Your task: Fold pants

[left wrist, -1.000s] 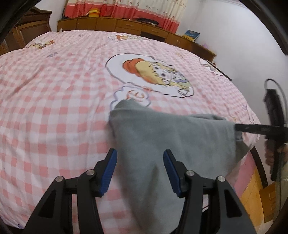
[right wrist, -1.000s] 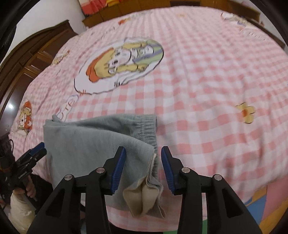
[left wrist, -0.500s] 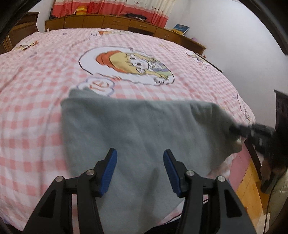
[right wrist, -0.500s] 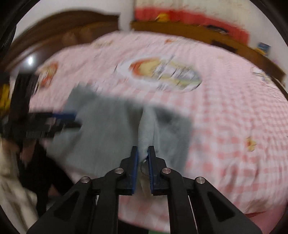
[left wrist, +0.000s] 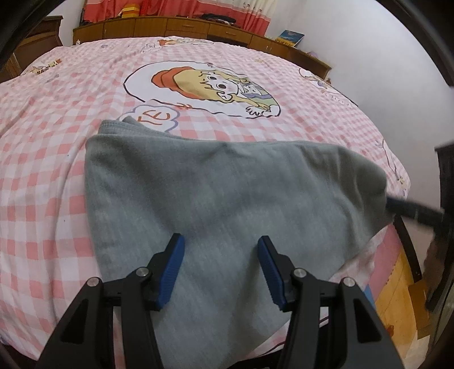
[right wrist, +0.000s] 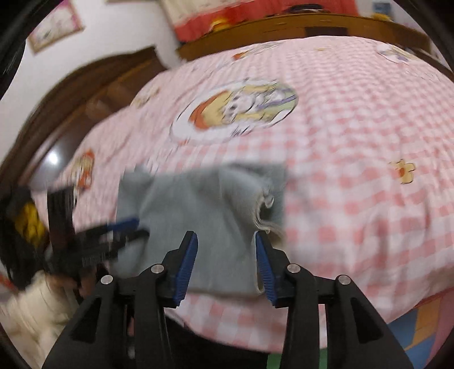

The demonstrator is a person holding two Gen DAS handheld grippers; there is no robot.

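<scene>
Pink checked bedspread (cartoon print), wooden cabinets, red curtain

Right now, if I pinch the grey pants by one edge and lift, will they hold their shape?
Probably not. The grey pants drape limply over the bed edge, so they would likely sag. The fleecy surface should grip well.

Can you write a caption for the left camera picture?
Gray pants lie folded on the pink checked bedspread, below the open left gripper.

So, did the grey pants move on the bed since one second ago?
Yes. In the left wrist view the grey pants now spread wider leftward, below the cartoon print.
</scene>
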